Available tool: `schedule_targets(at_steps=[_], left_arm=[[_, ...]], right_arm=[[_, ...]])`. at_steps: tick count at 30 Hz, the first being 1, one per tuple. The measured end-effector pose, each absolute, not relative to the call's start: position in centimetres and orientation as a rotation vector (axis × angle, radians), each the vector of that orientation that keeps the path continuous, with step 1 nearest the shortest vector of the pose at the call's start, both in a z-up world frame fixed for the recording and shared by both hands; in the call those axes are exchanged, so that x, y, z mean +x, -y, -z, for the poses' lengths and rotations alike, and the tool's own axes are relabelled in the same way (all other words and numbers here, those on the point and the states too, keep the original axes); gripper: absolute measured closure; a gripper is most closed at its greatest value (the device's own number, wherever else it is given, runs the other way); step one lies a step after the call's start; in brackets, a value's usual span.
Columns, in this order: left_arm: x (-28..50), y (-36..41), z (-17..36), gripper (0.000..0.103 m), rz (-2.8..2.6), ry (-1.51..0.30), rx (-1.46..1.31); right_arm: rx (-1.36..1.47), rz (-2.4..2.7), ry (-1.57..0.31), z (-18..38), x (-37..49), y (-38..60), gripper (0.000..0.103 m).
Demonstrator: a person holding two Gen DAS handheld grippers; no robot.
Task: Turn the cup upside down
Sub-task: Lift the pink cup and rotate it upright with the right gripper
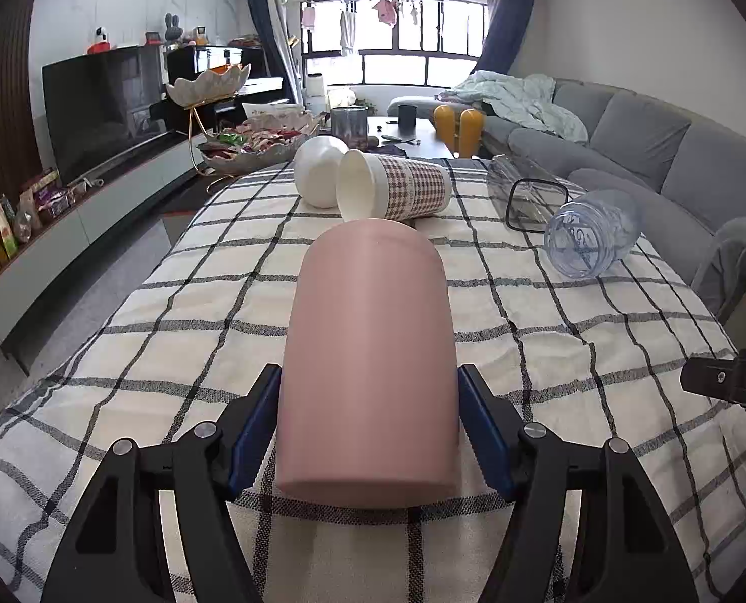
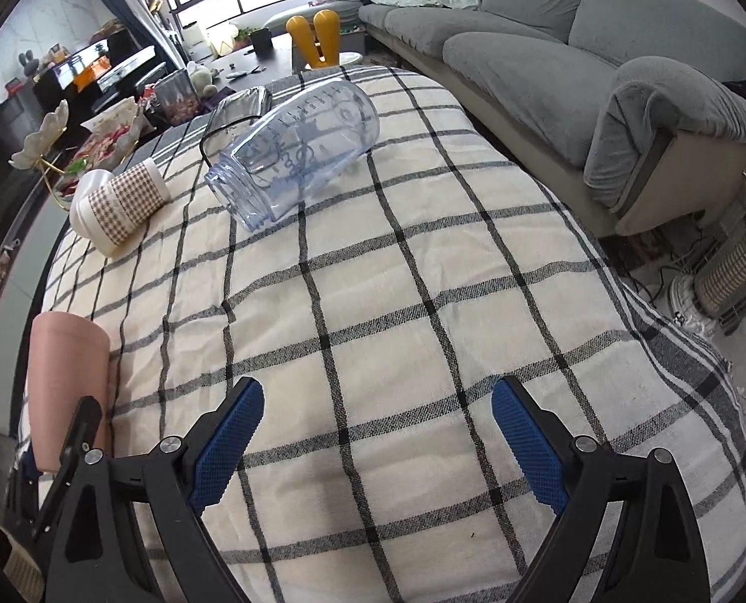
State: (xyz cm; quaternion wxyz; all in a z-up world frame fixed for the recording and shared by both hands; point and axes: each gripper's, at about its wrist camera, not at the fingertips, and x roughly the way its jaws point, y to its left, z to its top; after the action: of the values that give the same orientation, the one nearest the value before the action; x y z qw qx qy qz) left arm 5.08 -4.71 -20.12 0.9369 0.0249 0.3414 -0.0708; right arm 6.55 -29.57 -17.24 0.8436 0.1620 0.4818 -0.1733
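A pink cup [image 1: 368, 367] stands on the checked tablecloth [image 1: 574, 352] with its closed end up. My left gripper [image 1: 368, 432] has its blue pads [image 1: 252, 427] on both sides of the cup's lower part, shut on it. The same cup shows at the left edge of the right wrist view [image 2: 69, 372]. My right gripper [image 2: 378, 442] is open and empty, held over bare cloth [image 2: 423, 301] to the right of the cup.
A checked paper cup [image 1: 398, 188] lies on its side beside a white round object [image 1: 320, 171] at the far end. A clear blue plastic jug [image 2: 297, 156] and a clear container [image 1: 524, 191] lie at the far right. A grey sofa [image 2: 574, 50] runs along the right.
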Motion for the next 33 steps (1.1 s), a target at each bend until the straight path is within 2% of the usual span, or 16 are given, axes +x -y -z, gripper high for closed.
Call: schedule_targets(at_steps=[8, 14, 23, 30, 33], left_arm=[[5.5, 4.2, 19.3, 0.036, 0.175, -0.758, 0.028], [6.1, 4.1, 16.0, 0.036, 0.231, -0.863, 0.076], [10.7, 6.3, 11.2, 0.036, 0.367, -1.309, 0.296], [14.9, 8.2, 12.1, 0.036, 0.348, -1.687, 0.442], [16.4, 9.2, 13.5, 0.036, 0.316, -1.787, 0.543]], right_arm=[[0.339, 0.350, -0.996, 16.1, 6.4, 29.1, 0.011], [0.342, 0.328, -0.975, 12.9, 6.1, 27.9, 0.011], [0.491, 0.285, -1.038, 7.6, 7.6, 27.5, 0.011], [0.732, 0.236, -1.137, 8.8, 9.7, 28.6, 0.011], [0.808, 0.233, -1.172, 9.8, 10.9, 29.3, 0.010]])
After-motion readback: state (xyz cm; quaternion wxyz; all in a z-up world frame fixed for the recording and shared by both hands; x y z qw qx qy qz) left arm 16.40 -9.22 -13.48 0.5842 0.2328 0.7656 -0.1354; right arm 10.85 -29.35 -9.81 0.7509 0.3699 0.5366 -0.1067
